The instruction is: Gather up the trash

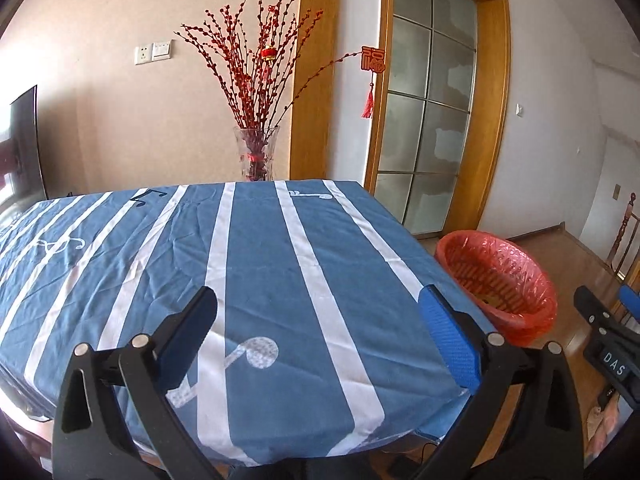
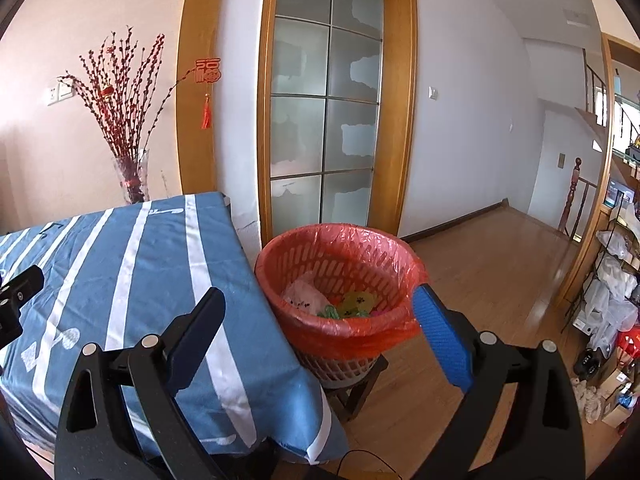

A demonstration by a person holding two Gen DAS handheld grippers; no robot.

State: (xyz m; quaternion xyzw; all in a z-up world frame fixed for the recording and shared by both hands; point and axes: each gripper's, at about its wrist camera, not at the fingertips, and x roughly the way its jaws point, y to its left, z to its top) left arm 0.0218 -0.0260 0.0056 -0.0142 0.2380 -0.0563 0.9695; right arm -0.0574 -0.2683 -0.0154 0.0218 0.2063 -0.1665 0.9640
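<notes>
A red waste basket (image 2: 340,276) lined with a red plastic bag stands on a small stool beside the table's right edge; inside lie a white bag, yellow pieces and green bits of trash (image 2: 340,302). My right gripper (image 2: 320,308) hangs open in front of the basket, nothing between its fingers. My left gripper (image 1: 318,304) is open and empty above the blue striped tablecloth (image 1: 260,264). The basket (image 1: 496,280) shows at the right of the left wrist view, with the right gripper (image 1: 608,320) at the frame edge beyond it. No trash is visible on the cloth.
A glass vase with red branches (image 1: 256,152) stands behind the table's far edge. A frosted glass door (image 2: 324,120) is behind the basket. Wooden floor (image 2: 480,264) stretches right toward a shelf with bags and boxes (image 2: 608,300). A dark screen (image 1: 24,144) is at far left.
</notes>
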